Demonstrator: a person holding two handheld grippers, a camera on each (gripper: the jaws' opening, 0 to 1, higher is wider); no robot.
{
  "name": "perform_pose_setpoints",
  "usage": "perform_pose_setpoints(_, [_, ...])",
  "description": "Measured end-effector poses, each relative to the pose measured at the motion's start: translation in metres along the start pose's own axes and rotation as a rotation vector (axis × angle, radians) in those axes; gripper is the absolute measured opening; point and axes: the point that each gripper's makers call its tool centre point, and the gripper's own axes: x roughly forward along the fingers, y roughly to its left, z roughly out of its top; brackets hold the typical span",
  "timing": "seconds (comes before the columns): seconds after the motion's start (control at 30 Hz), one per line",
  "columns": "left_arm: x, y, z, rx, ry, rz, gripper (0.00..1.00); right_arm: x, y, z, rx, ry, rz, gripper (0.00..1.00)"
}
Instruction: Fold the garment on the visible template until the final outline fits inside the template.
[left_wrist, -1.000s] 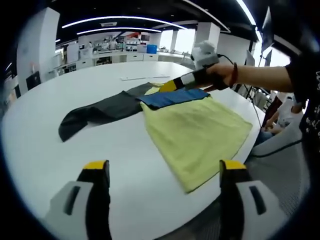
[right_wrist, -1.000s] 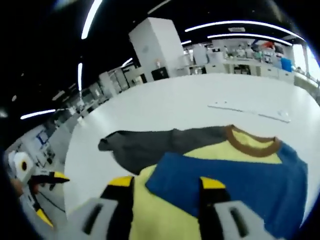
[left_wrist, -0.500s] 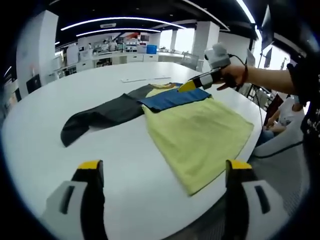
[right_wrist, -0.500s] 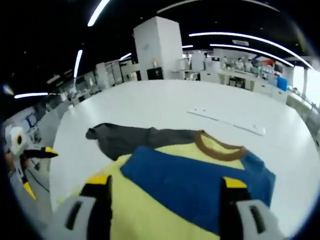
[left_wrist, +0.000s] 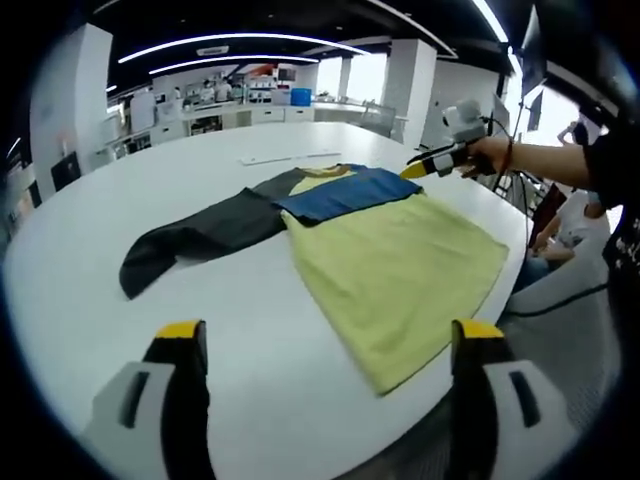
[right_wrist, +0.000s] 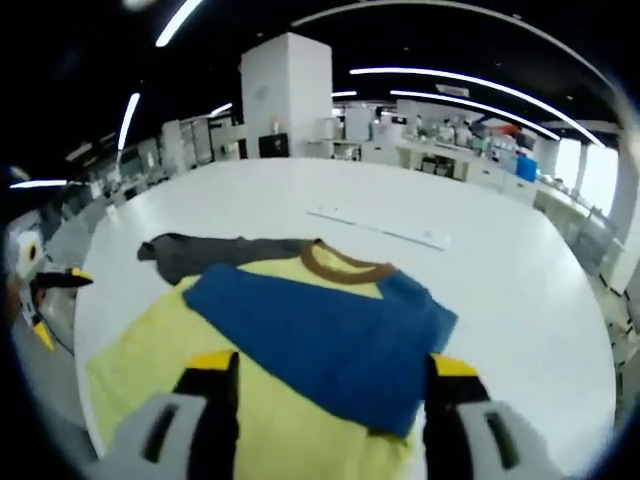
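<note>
large round white table (left_wrist: 150, 190) in an open office hall. the garment, a long-sleeved shirt (left_wrist: 400, 262), lies flat on it: yellow body, brown collar (right_wrist: 343, 265), one blue sleeve (right_wrist: 320, 335) folded across the chest, one dark grey sleeve (left_wrist: 195, 235) stretched straight out to the side on the bare tabletop. in the left gripper view the yellow hem end reaches close to the near table edge.

left gripper (left_wrist: 325, 345): its two yellow-tipped jaws stand wide apart with nothing between them, held off the cloth, above bare table just short of the shirt's hem corner. in the right gripper view it shows small at the far left edge (right_wrist: 45, 300), jaws spread.

right gripper (right_wrist: 328, 368): jaws parted and empty, hovering over the yellow body near the edge of the blue sleeve; contact with the cloth cannot be told. in the left gripper view it is held up in a person's hand (left_wrist: 492, 155) beyond the collar end of the shirt (left_wrist: 432, 165), clear of the fabric.

a thin white strip (right_wrist: 380, 230) lies on the table beyond the collar, well apart from the shirt. a template outline under the shirt cannot be made out.
</note>
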Motion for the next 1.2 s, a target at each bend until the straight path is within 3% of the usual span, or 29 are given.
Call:
perform_pose_setpoints(0.23, [0.000, 0.001, 0.000, -0.010, 0.000, 0.004, 0.99, -0.012, -0.023, -0.018, -0.040, 0.032, -0.052, 0.56])
perform_pose_setpoints(0.5, [-0.001, 0.007, -0.001, -0.047, -0.001, 0.008, 0.95, -0.020, -0.027, -0.047, -0.052, 0.113, -0.069, 0.35])
perform_pose_setpoints(0.57, [-0.003, 0.009, 0.004, -0.044, -0.029, 0.024, 0.93, -0.018, -0.037, -0.051, -0.066, 0.128, -0.080, 0.32])
perform_pose_setpoints(0.73, [-0.006, 0.010, 0.011, -0.059, -0.060, 0.030, 0.91, -0.016, -0.041, -0.055, -0.074, 0.141, -0.088, 0.20])
perform_pose_setpoints(0.87, [-0.006, 0.013, 0.009, -0.058, -0.052, 0.033, 0.91, -0.012, -0.039, -0.059, -0.099, 0.160, -0.093, 0.16])
perform_pose_setpoints(1.1, [-0.006, 0.012, 0.006, -0.063, -0.041, 0.035, 0.90, -0.012, -0.039, -0.055, -0.114, 0.146, -0.112, 0.00])
perform_pose_setpoints(1.2, [-0.006, 0.012, 0.005, -0.065, -0.040, 0.034, 0.89, -0.010, -0.042, -0.055, -0.102, 0.148, -0.121, 0.00])
